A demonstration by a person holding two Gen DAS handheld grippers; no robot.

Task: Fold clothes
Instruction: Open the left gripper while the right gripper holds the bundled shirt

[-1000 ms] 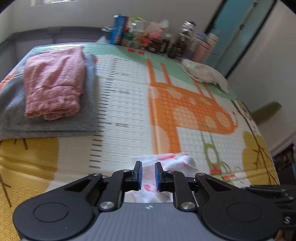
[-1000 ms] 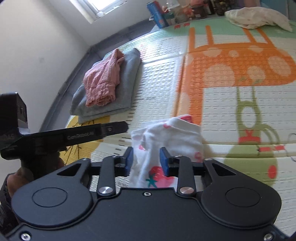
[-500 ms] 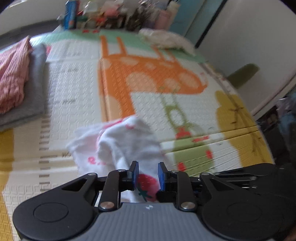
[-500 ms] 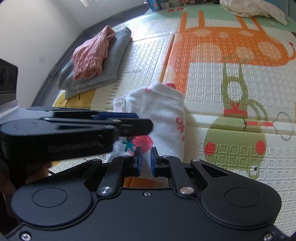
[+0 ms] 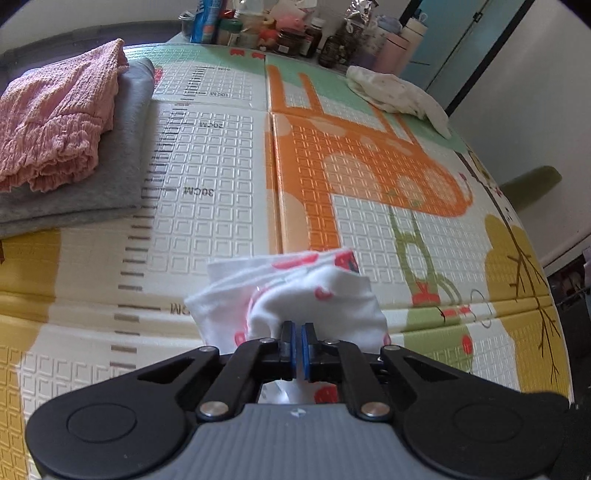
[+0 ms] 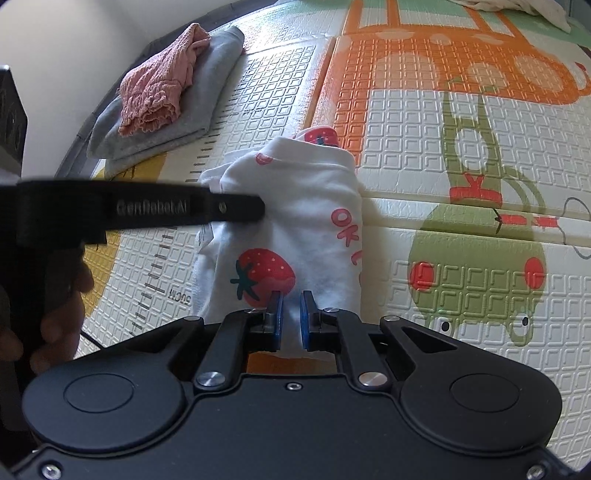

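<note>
We are working over a foam play mat (image 5: 221,177) that is covering the whole surface, embossed in small squares and printed with an orange giraffe-like shape, green figures, yellow patches and a ruler scale marked in centimetres. At the far edge a crowd of bottles and jars (image 5: 288,29) is standing against the wall, with a teal door behind them and white walls around. Near that far right corner a cream garment (image 5: 399,92) is lying crumpled. At the far left a pink crinkled garment (image 5: 55,122) is resting folded on top of a folded grey garment (image 5: 122,155).

The white garment (image 6: 306,214) is sitting bunched near the front edge of the mat, roughly in the middle. It is printed with red strawberries and red "OK" lettering, and its cloth is humping up in loose folds rather than lying flat.

We are holding the left gripper (image 5: 296,347) with its jaws drawn almost together, pinching the near edge of the white garment. The right gripper (image 6: 290,317) is showing a narrow gap between its blue pads, with white cloth lying in that gap; we cannot tell whether it is actually clamping it. In the right wrist view the left gripper is reaching across from the left, its tip against the garment's upper side, with a hand (image 6: 55,302) on its handle.
</note>
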